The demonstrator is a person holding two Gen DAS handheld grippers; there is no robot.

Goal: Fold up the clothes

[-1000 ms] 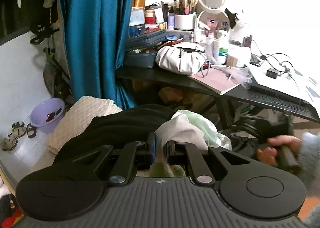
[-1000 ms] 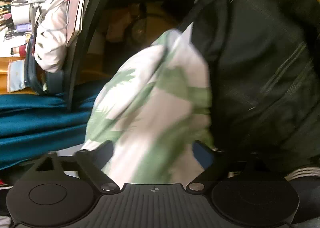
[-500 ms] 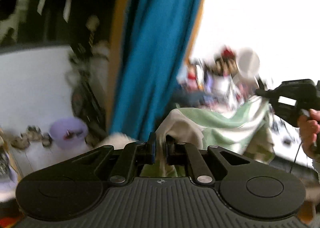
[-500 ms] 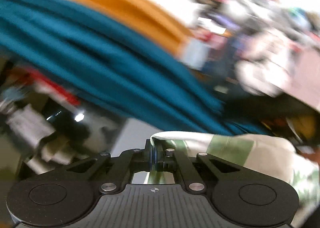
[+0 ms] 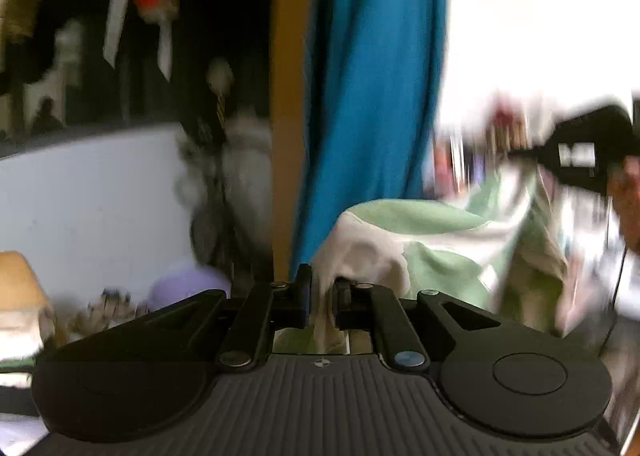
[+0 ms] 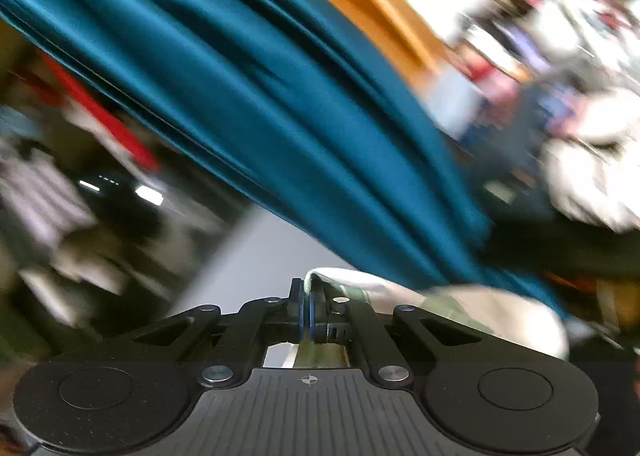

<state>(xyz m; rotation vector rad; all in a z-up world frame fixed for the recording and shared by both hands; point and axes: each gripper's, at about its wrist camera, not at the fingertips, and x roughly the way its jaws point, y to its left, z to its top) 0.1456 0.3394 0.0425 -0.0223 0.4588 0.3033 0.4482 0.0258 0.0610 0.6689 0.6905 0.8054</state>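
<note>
A teal curtain [image 5: 372, 96] filled the upper middle of the left wrist view, beside an orange post [image 5: 288, 116]. The green-and-white garment [image 5: 440, 240] hung stretched across the lower right, clear of surfaces. The left gripper [image 5: 322, 296] pinched one corner, its jaws easing apart; the right gripper [image 6: 308, 310] was clamped on another; background clutter was too blurred to identify.

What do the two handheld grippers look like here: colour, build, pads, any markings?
Both are matte black. The left gripper and right gripper each have a ribbed dark-grey base with a small crosshair mark, two round discs at the sides, and linkage bars joined by silver rivets. The fingers carry blue pads. From the left wrist view, the right unit's body shows a white label, too blurred to read.
</note>
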